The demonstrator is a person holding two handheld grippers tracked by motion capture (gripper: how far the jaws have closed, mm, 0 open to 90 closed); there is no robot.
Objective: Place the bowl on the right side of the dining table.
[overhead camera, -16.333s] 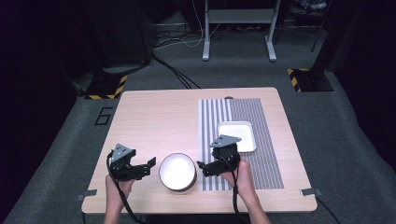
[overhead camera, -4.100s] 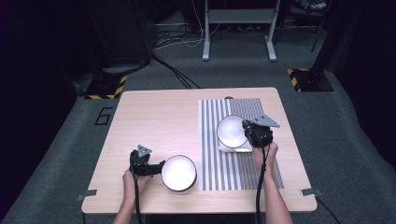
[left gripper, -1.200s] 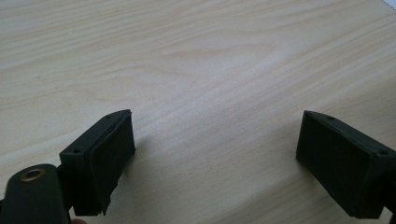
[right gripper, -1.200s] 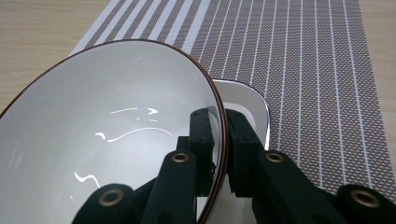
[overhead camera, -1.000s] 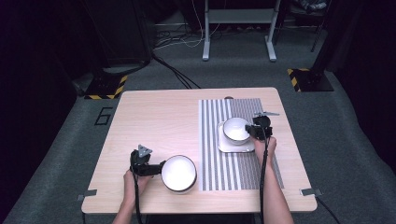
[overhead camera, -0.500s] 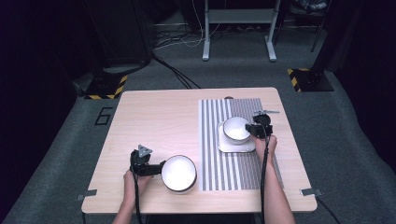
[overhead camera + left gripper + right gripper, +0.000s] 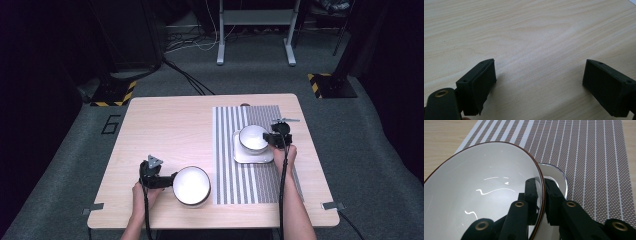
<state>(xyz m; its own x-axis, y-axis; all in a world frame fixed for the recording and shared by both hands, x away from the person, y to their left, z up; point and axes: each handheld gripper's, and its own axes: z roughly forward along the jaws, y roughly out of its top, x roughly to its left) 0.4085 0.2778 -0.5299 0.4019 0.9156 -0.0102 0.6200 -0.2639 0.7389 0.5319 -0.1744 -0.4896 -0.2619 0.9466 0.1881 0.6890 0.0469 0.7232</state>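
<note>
here the small bowl (image 7: 481,192) is pinched by its rim between the fingers of the right gripper (image 7: 543,202), one finger (image 7: 531,195) inside the wall and the other outside, a hold that keeps the bowl steady over the square plate (image 7: 253,156). the plate is seen just beyond the outer finger, on the striped mat (image 7: 594,157); whether the bowl's foot already rests on it cannot be told. the left gripper (image 7: 537,85) is held low over the bare table (image 7: 529,30) with its fingers spread and nothing between them. the large bowl (image 7: 191,185) lies just ahead of those fingertips, untouched, presumably awaiting its turn.
</note>
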